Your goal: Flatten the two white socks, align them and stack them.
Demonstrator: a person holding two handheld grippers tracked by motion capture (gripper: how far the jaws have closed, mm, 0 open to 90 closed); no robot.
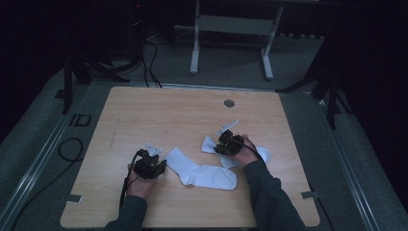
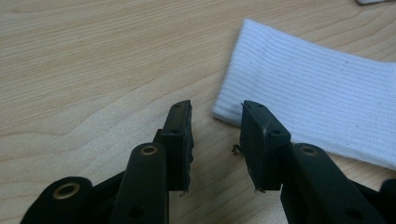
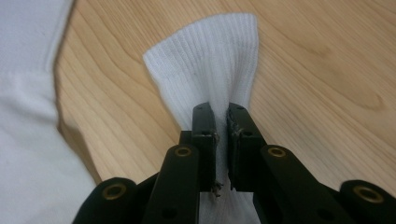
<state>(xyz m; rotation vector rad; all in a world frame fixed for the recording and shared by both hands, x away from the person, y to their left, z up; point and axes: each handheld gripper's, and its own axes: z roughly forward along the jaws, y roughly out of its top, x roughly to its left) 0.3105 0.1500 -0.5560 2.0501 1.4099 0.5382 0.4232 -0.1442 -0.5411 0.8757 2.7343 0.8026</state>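
Two white socks lie on the wooden table (image 1: 144, 115). One sock (image 1: 204, 174) (image 2: 317, 98) lies flat near the middle front. My left gripper (image 1: 162, 167) (image 2: 215, 116) is open, its jaws on the table just short of that sock's ribbed cuff corner, holding nothing. The other sock (image 1: 262, 154) (image 3: 210, 60) lies to the right, partly under the hand. My right gripper (image 1: 217, 148) (image 3: 220, 114) is shut on it, pinching the ribbed fabric, which fans out beyond the jaws. The first sock (image 3: 28, 93) also shows at the left of the right gripper view.
A round cable hole (image 1: 229, 103) sits at the table's far middle. Tape marks (image 1: 72, 198) are near the front corners. A white desk frame (image 1: 231, 29) and cables (image 1: 149, 57) stand on the floor beyond the far edge.
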